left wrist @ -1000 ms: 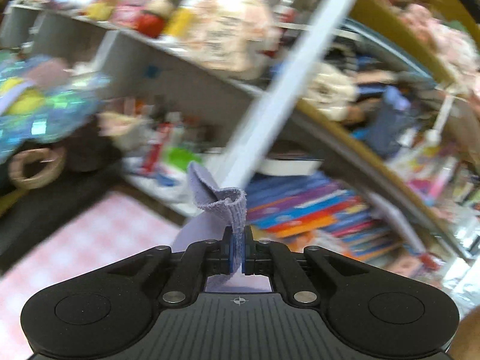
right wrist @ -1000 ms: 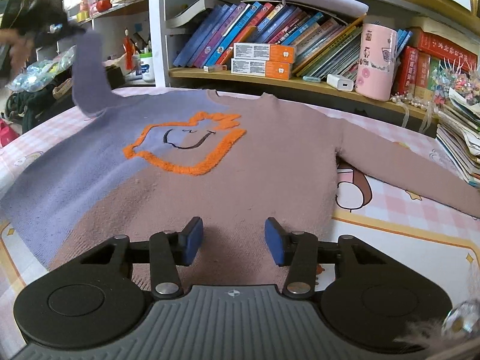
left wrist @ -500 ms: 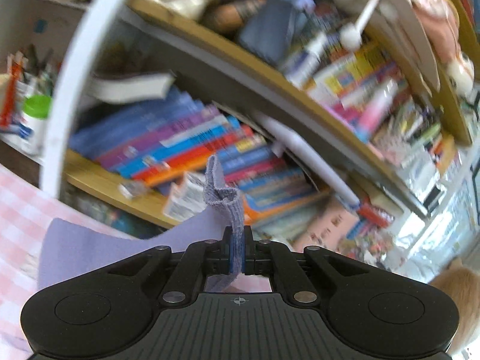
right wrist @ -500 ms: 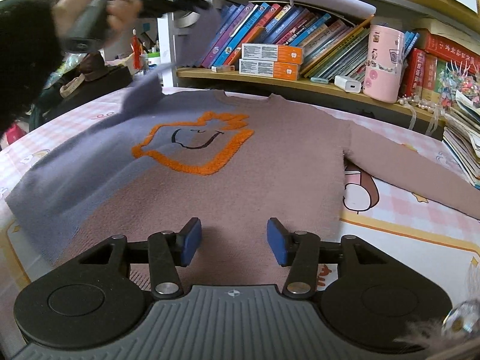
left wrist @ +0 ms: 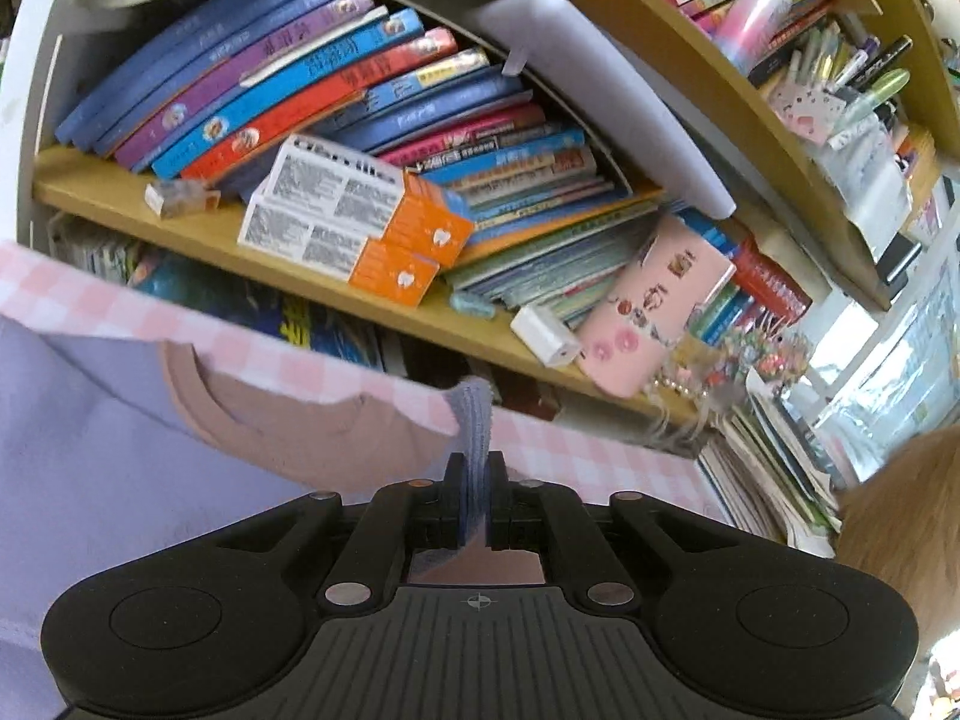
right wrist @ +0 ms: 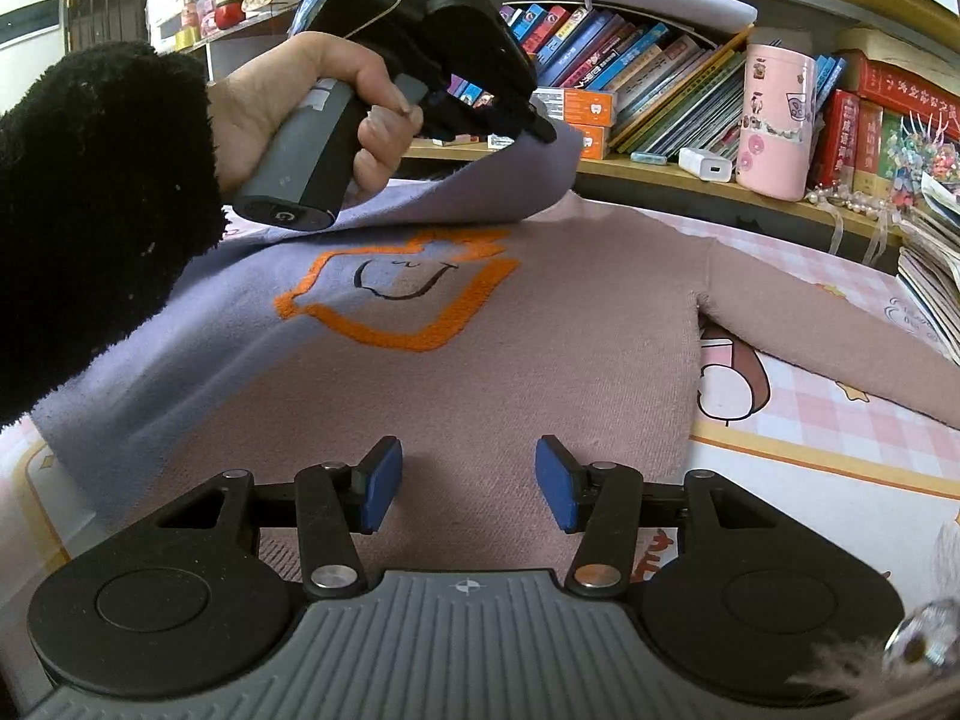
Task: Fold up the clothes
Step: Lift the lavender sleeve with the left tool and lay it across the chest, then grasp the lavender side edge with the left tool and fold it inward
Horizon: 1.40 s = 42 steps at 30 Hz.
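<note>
**Lilac sleeve in our left tool, over the sweater's chest**

Our left tool has the ribbed lilac cuff standing upright between its pads; its jaws are opening, though the knit still fills the narrow gap and touches both sides. From the right wrist view, the hand in a fuzzy black sleeve carries that tool above the neckline, and the lilac sleeve drapes from it down across the upper chest.

Our right tool hovers with its blue pads well apart and nothing between them, just over the lower hem of the sweater.

The sweater lies flat and face up on the table, a soft, finely ribbed knit: lilac on the left part, dusty pink on the rest, with a raised, fuzzy orange outline around a thin dark stitched smile. Its pink sleeve stretches out straight to the right.

The table wears a smooth pink-checked cover with cartoon prints. Behind it a wooden bookshelf holds slanted books, orange boxes and a pink cylindrical tin.
</note>
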{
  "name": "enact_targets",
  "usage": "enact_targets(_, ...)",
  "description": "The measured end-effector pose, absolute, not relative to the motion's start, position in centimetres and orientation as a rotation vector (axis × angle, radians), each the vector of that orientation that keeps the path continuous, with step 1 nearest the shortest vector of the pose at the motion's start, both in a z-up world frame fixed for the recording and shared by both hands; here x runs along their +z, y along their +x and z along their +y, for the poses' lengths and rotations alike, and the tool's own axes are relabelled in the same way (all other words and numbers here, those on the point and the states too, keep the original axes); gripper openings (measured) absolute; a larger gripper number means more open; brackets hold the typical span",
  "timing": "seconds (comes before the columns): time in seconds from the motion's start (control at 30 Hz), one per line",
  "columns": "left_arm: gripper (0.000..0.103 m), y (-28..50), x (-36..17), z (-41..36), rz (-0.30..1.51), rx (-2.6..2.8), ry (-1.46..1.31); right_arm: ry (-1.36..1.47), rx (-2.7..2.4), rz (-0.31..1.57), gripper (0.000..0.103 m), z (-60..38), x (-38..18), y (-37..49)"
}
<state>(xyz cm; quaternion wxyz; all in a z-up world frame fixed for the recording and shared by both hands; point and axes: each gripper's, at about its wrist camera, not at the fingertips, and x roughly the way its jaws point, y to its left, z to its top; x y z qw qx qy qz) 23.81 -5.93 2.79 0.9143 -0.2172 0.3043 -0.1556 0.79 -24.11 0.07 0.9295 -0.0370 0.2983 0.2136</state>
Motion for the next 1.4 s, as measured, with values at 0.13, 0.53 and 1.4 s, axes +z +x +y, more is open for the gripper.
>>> enact_targets(0.13,0.04,22.4,4.4,-5.5,0.633,-0.379,-0.419,-0.081,0.435,0.611,0.048,-24.0,0.0,0.8)
enact_targets(0.53,0.083,6.1,6.5,3.1,0.474,-0.208,0.132,-0.106,0.424,0.611,0.048,-23.8,-0.2,0.8)
enact_targets(1.4,0.018,-1.9,-2.5,10.3,0.63,-0.181,-0.089,0.024,0.185,0.713,0.041,-27.1,0.4,-2.1)
